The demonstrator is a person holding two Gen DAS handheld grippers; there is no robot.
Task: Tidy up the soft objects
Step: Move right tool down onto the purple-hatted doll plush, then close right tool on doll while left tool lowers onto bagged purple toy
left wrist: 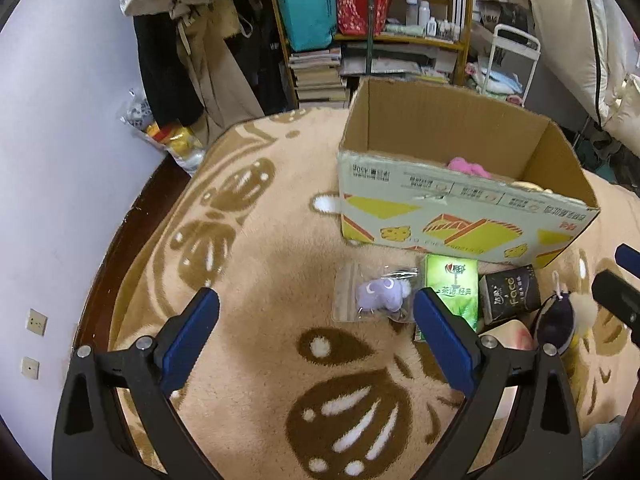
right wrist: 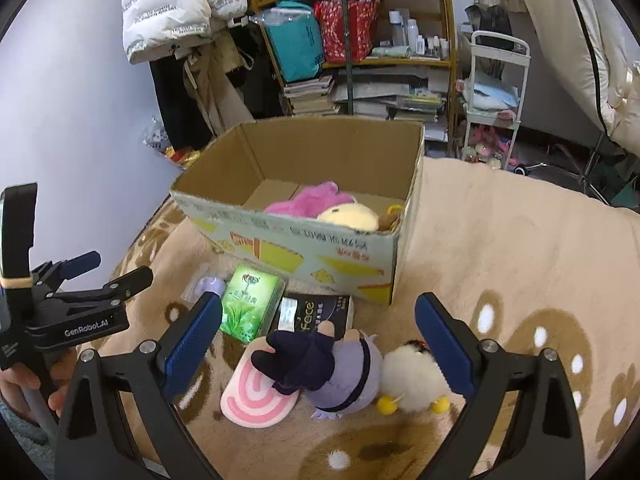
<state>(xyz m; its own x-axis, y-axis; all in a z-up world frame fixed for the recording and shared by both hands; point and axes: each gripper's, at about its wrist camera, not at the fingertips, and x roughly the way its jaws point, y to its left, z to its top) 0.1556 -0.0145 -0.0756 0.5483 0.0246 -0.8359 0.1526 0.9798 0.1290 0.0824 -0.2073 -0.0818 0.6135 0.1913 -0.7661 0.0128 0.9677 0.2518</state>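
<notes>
- The right gripper (right wrist: 318, 336) has its fingers spread wide and empty, hovering over the blanket (right wrist: 500, 240) on the bed.
- The left gripper (left wrist: 316, 328) is likewise spread wide, holding nothing.
- Between and just ahead of the right fingers lies a purple doll (right wrist: 340, 376) with a dark hat, its long axis running roughly from left finger to right finger, head toward the left one.
- Touching it on the side of the right finger is a cream fluffy toy (right wrist: 412, 380) with yellow feet; a pink-striped pad (right wrist: 256, 400) sits under the doll's head, nearer the left finger.
- Judging by this, the right hand is the nearer one for the doll; the left fingers see it only off beyond their right finger.
- Ahead of the left fingers, close to the right one, lies a small purple plush in a clear bag (left wrist: 380, 292).
- Farther ahead of both pairs of fingers stands the open cardboard box (right wrist: 320, 248), already holding a pink plush (right wrist: 308, 202) and a pale yellow one (right wrist: 352, 216).
- Between toys and box lie a green tissue pack (right wrist: 250, 304) with Chinese writing and a black pack (right wrist: 316, 314) reading "Face".
- The left tool's body reads "GenRobot.AI"; the box print is Chinese, too small to read.
</notes>
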